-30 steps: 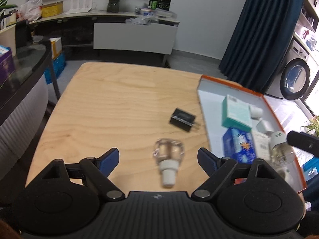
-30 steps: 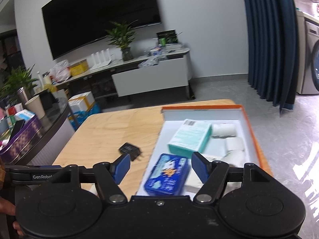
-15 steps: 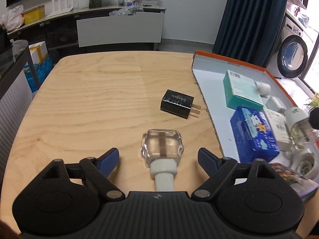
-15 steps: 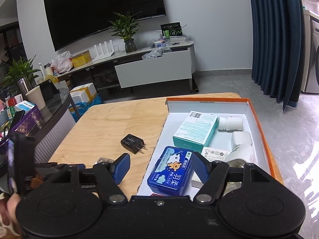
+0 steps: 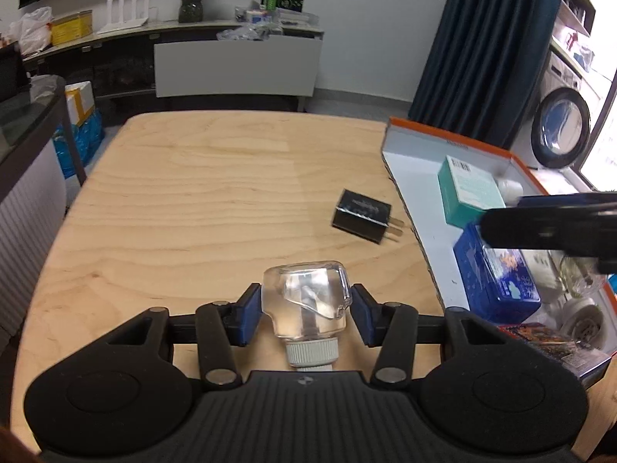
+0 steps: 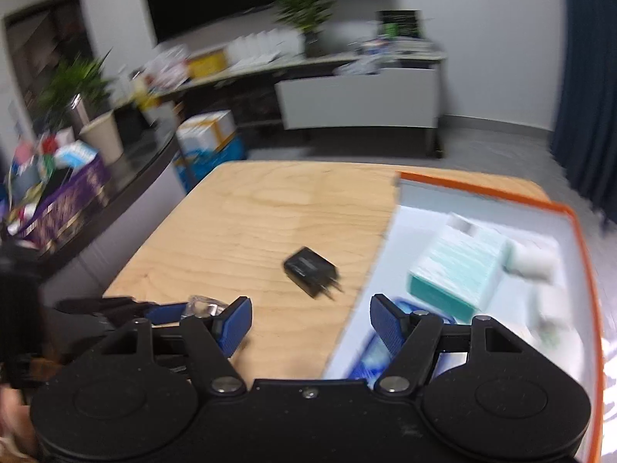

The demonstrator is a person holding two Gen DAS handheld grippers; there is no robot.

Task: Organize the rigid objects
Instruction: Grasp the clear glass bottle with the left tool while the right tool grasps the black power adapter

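currently, your left gripper (image 5: 306, 310) grips the clear bottle (image 5: 306, 301) between both blue pads, white cap toward the camera, over the near edge of the wooden table (image 5: 216, 196). your right gripper (image 6: 310, 326) is spread wide, holding nothing. the black charger (image 5: 362, 216) lies just beside the orange-rimmed box (image 5: 416, 133).

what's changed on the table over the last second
The left tool closed its pads onto the clear bottle, which it only straddled before. The right tool, open, swung left from over the box toward the black charger. Charger and box contents stayed put.
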